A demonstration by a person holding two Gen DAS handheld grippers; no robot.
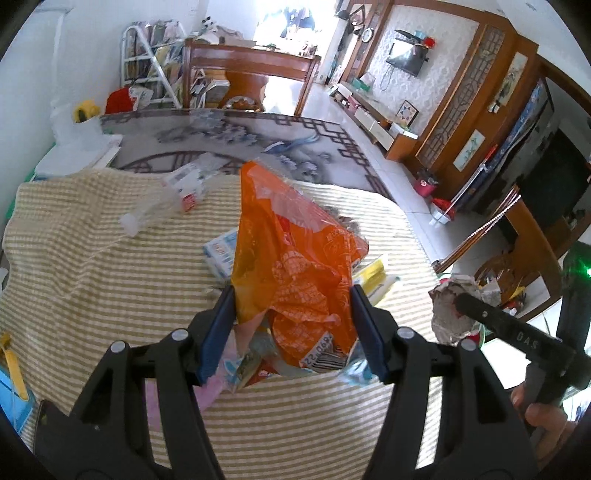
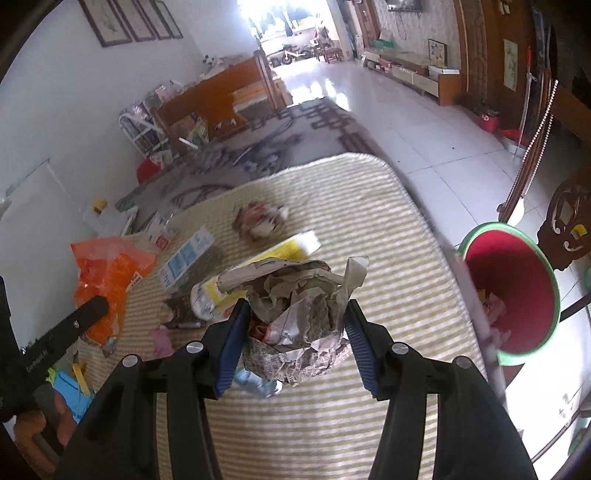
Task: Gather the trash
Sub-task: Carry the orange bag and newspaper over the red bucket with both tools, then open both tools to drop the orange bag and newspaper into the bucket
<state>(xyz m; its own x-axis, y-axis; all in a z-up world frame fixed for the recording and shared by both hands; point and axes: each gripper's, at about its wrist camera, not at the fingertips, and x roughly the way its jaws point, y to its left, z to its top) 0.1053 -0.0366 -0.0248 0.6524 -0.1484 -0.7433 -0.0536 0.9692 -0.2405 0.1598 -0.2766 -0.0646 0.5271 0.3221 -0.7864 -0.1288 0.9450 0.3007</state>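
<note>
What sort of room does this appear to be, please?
Most likely a home living room: a wall-mounted television above a low cabinet, a large patterned rug on tiled floor, and framed pictures on the wall.

The left gripper (image 1: 291,291) points steeply down, its two blue pads clamped against the sides of an orange bag (image 1: 295,254). The right gripper (image 2: 295,306) tilts down likewise, its pads pressed on a newspaper wad (image 2: 295,310). Each shows in the other's view as a black arm (the right one with fingers (image 1: 543,417) of a hand wrapped round its handle). The two sit side by side.
</note>
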